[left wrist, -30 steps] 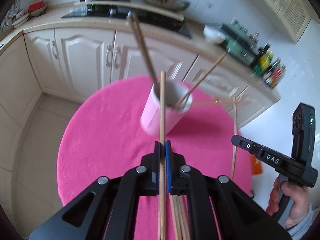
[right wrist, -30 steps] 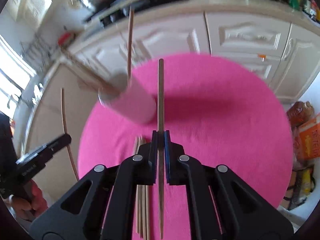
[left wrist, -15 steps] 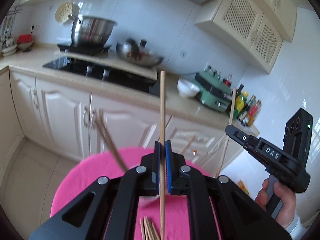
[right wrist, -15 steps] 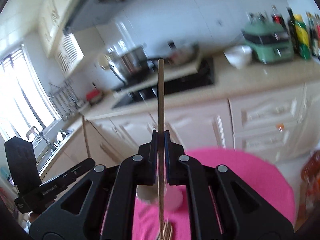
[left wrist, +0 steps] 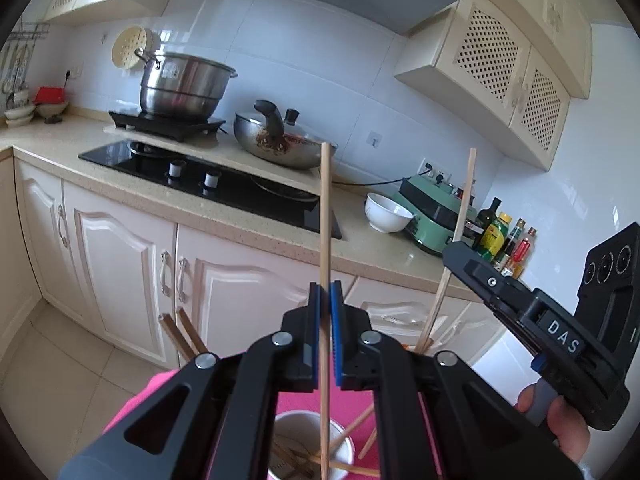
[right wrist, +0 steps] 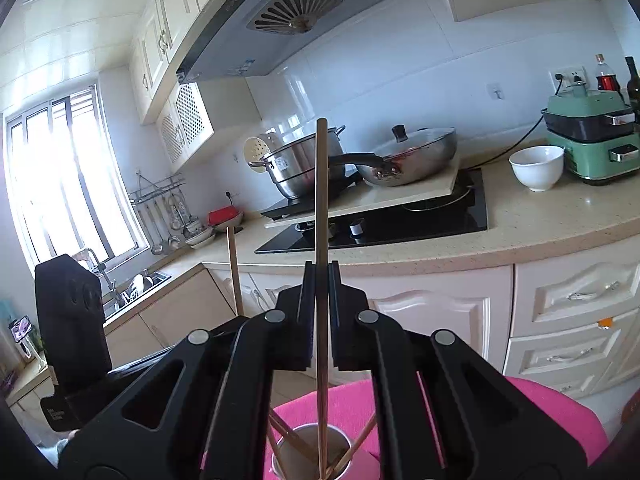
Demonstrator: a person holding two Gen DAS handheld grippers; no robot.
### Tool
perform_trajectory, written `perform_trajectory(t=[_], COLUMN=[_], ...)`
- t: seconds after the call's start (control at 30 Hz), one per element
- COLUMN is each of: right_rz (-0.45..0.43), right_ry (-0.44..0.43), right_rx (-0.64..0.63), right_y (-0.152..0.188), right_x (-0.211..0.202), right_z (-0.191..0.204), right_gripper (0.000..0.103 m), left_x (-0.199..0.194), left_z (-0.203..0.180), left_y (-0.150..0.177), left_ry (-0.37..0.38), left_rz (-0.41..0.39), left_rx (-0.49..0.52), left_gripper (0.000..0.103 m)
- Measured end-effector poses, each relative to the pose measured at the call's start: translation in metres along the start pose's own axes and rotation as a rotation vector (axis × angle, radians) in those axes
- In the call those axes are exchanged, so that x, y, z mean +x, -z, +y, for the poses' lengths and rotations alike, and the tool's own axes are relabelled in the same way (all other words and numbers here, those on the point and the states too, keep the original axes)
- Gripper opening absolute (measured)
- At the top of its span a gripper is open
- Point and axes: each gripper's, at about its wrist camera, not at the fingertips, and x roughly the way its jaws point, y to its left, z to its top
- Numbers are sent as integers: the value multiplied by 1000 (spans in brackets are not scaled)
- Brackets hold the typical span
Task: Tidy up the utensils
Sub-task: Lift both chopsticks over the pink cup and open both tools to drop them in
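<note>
Two chopsticks stand upright over my cup [left wrist: 310, 446] at the lower centre: my left gripper [left wrist: 325, 308] pinches one chopstick [left wrist: 325, 216], my right gripper [right wrist: 318, 294] pinches the other chopstick [right wrist: 321, 192], both tips down inside the cup's mouth on the pink cloth [right wrist: 556, 420].

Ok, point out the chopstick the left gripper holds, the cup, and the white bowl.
chopstick [left wrist: 325, 216], left wrist view, bare shaft above the fingers
cup [left wrist: 349, 446], left wrist view, right side of the rim
white bowl [right wrist: 536, 170], right wrist view, outer wall
</note>
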Motion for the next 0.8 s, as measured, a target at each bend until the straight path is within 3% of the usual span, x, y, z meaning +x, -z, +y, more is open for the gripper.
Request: perform_trajectory(t=[0.43, 0.8], right_rz=[80, 191], right_ry=[7, 51], right_rx=[-66, -47], right_y=[36, 61], right_x=[4, -24], right_z=[0, 5], right_gripper=[7, 7], left_x=[9, -14], left_z=[6, 7], left_y=[32, 61], left_ry=[-27, -55], left_rz=[41, 154], left_rx=[33, 31], left_gripper=[5, 5])
